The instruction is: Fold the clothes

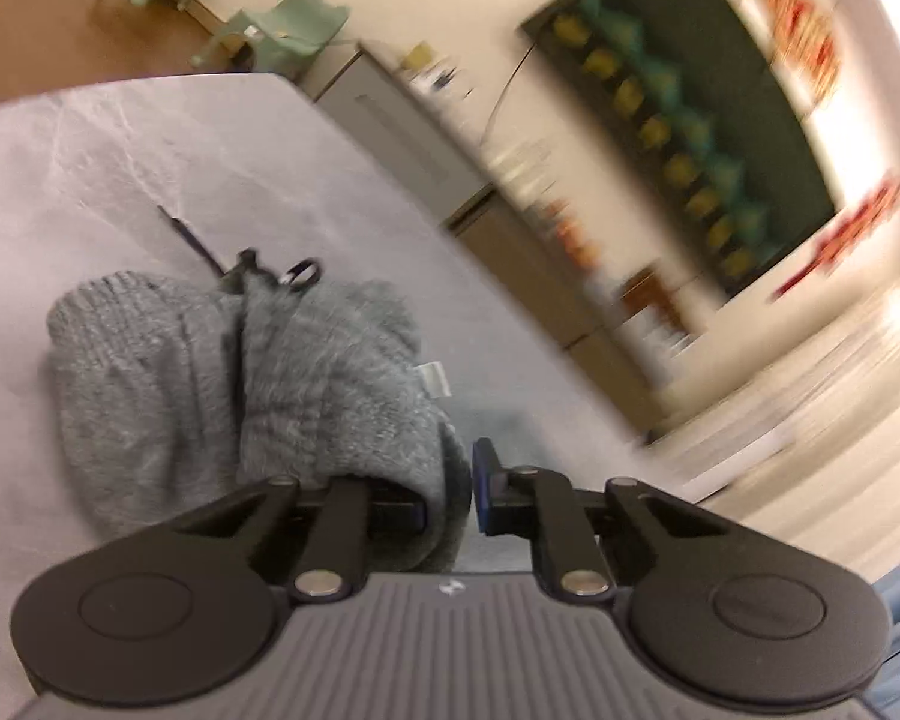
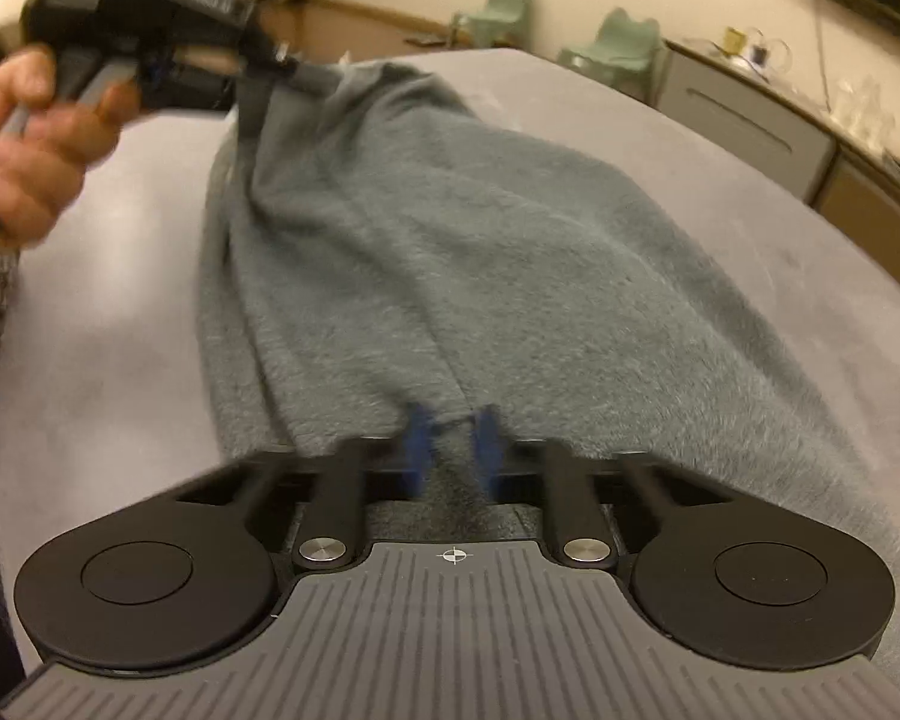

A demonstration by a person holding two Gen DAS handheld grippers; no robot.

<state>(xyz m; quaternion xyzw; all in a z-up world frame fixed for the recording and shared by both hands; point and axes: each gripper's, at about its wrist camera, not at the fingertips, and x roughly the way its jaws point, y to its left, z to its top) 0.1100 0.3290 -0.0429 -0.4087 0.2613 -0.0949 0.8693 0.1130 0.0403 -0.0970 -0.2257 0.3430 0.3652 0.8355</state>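
Grey knit garment [image 2: 450,252]: stretched between left gripper [image 2: 282,60] and right gripper [image 2: 453,450], both clamped on cloth; next, judged, fold over on table [image 2: 720,192].

Playroom or classroom: small green children's chairs [image 2: 615,42], low cabinets [image 2: 744,132], colourful wall decorations [image 1: 801,39].

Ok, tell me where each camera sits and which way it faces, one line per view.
Left wrist: on the left claw, facing forward over the grey garment on the grey table toward the cabinets; only its own claw shows.
Right wrist: on the right claw, facing along the garment's length; the person's left hand and the left claw, pinching the garment's far end, show upper left.
Shared: garment, table, green chairs.
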